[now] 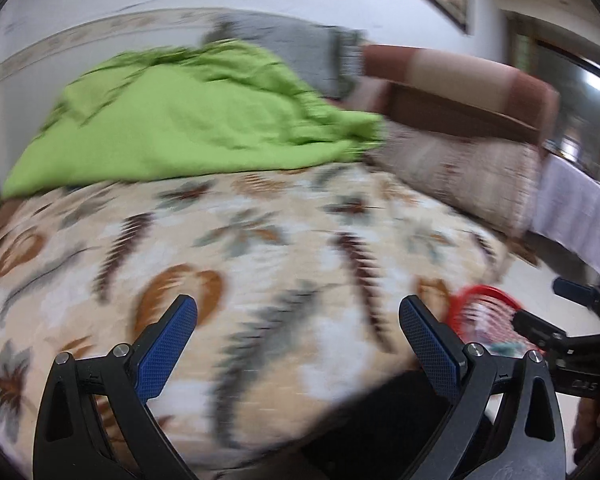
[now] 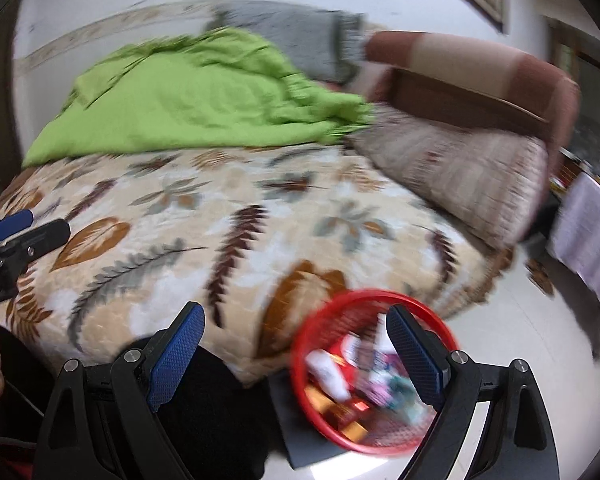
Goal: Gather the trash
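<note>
Lower right of the right wrist view: red basket (image 2: 374, 384) on the floor, just beside the bed corner, partly behind the right claw's finger.
Basket contents: wrappers, small packets, a white bottle-like item; blurred, can't itemise.
Basket in left view: only a red rim (image 1: 482, 312) at right edge, near the other claw.
Right claw (image 2: 296, 356): fingers apart, nothing between the pads, hanging above the bed edge and basket.
Left claw (image 1: 298, 344): fingers apart, empty, over the leaf-print bedspread (image 1: 260, 240).
Bed surface: green blanket (image 1: 188, 120) bunched at upper left, grey pillow (image 1: 300, 48) behind it, patterned cushion (image 1: 464, 176) at right against the brown headboard (image 1: 472, 80). No loose trash visible on the bedspread in either view.
Blur: both frames smeared, so small scraps could be missed.
Step (judgement): between pickups, or scanning for leftovers; basket already holds a fair load, so the task looks well along, possibly near done.
Next move (judgement): get a steady view, check bedspread folds and the floor by the basket; if a piece turns up, bring either open claw down over it, clamp, carry it to the basket.
Risk: thin wrappers on soft bedding; claw may pinch fabric too.
</note>
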A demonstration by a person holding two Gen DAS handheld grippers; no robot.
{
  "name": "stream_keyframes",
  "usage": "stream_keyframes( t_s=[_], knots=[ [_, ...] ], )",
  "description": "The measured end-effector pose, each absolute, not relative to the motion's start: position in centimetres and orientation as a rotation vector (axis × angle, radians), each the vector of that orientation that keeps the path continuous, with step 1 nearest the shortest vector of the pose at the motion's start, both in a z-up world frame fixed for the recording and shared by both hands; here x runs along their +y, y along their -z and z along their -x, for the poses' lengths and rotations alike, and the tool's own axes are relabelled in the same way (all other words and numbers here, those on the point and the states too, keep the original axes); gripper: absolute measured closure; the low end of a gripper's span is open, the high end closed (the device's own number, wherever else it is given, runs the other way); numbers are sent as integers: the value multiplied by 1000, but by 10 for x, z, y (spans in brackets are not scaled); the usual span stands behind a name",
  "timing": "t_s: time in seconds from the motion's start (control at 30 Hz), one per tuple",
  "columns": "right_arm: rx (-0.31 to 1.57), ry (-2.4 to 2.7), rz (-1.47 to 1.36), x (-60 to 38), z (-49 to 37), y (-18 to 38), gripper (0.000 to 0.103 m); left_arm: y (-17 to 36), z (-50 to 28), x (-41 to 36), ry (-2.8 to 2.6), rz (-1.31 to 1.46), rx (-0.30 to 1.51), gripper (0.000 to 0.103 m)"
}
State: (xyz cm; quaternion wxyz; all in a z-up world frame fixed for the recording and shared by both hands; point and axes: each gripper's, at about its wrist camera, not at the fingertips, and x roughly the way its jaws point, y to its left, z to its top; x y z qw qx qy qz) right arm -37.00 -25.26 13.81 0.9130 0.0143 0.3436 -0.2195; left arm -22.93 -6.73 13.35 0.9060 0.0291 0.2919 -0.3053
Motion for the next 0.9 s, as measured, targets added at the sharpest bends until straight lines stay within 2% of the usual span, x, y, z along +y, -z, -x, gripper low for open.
stream_keyframes(
  t_s=[0.37,0.53,0.77,0.8,0.9],
  knots=[
    [886,167,20,-184,159,-104,6,-61,88,29,262,1,850,2],
    [1013,140,-90,-173,62,-56,6,-31,33,37,215,3,957,2],
    [971,209,-105,-169,6,-15,5,-10,-5,36,152,-74,941,2],
    [983,212,-117,-169,-1,-9,1,-8,-9,36,155,-74,942,0],
    [972,225,-113,-168,-6,-5,0,-6,-13,36,147,-87,928,0]
  ],
)
